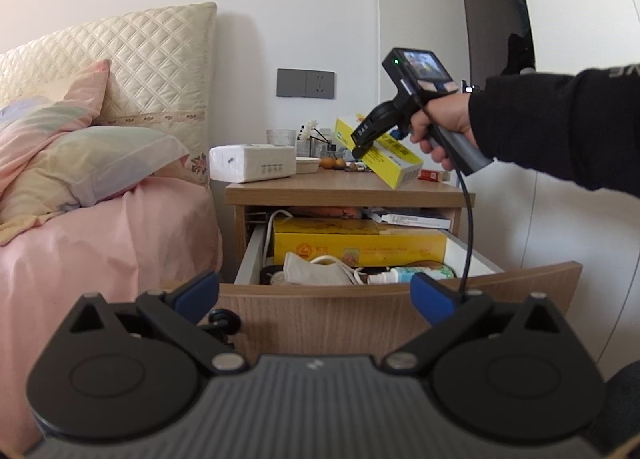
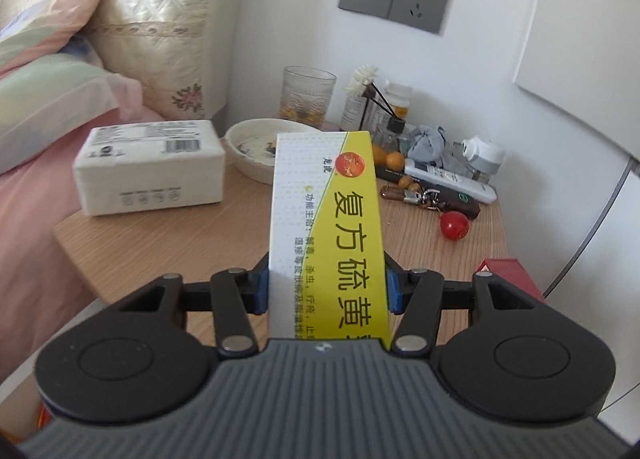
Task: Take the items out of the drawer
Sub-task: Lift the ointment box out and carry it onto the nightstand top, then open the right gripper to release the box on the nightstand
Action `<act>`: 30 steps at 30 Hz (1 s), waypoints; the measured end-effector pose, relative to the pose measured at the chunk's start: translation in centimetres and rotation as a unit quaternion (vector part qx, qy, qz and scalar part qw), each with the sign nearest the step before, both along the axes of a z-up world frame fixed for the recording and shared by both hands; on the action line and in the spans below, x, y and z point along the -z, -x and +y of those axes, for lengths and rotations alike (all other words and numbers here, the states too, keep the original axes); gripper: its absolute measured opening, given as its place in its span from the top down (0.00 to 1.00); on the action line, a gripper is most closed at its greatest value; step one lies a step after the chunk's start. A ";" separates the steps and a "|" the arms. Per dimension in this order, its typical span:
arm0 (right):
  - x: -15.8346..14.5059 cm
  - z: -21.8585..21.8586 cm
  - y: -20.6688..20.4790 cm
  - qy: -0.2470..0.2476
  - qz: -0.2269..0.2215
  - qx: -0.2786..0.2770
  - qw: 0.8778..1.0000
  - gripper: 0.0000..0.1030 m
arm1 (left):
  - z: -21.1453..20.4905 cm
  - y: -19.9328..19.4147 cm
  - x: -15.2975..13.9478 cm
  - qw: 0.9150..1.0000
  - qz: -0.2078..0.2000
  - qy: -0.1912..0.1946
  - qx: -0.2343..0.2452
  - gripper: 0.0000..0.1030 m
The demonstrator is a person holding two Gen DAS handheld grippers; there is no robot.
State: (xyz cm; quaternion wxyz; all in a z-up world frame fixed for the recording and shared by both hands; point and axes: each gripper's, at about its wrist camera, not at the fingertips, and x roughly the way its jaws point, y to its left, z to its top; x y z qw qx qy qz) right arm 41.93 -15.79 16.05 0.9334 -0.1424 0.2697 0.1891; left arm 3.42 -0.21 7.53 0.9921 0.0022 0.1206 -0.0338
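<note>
The right gripper [image 2: 326,291] was clamped on a yellow-and-white box [image 2: 326,227], its blue pads [image 2: 261,291] pressed against both long sides. In the left wrist view the same box [image 1: 394,157] was held tilted above the top of the nightstand [image 1: 320,189], at its right half, clear of the drawer [image 1: 400,299]. A hand [image 1: 442,127] in a black sleeve [image 1: 560,127] gripped the tool's handle.

The left gripper [image 1: 316,295] stood with its fingers spread wide apart and held nothing. It was positioned near the front panel of the drawer, which was pulled out.

Inside the drawer lay a large yellow carton [image 1: 360,241] toward the far side, a white face mask [image 1: 316,269] at the near left, and a small spray bottle [image 1: 404,274] at the near right.

On the nightstand top were a tissue pack [image 2: 150,165] at the left, a white dish [image 2: 260,145] beside it, a glass [image 2: 308,95] at the far wall, a remote control [image 2: 448,179], a red ball [image 2: 454,225] and a red box [image 2: 510,273] at the near right edge.
</note>
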 end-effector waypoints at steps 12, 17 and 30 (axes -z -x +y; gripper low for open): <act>3.0 -0.7 -4.0 -0.037 0.043 0.010 0.998 0.46 | 0.9 -0.3 0.0 1.000 0.005 0.011 -0.006 0.00; 3.2 -0.8 -4.1 -0.049 0.045 0.016 0.998 0.45 | 1.0 -0.3 0.0 1.000 0.004 0.011 -0.006 0.00; -2.3 -3.1 1.0 -0.074 -0.005 0.062 0.995 0.29 | 1.2 0.0 -0.2 1.000 -0.002 0.023 0.002 0.00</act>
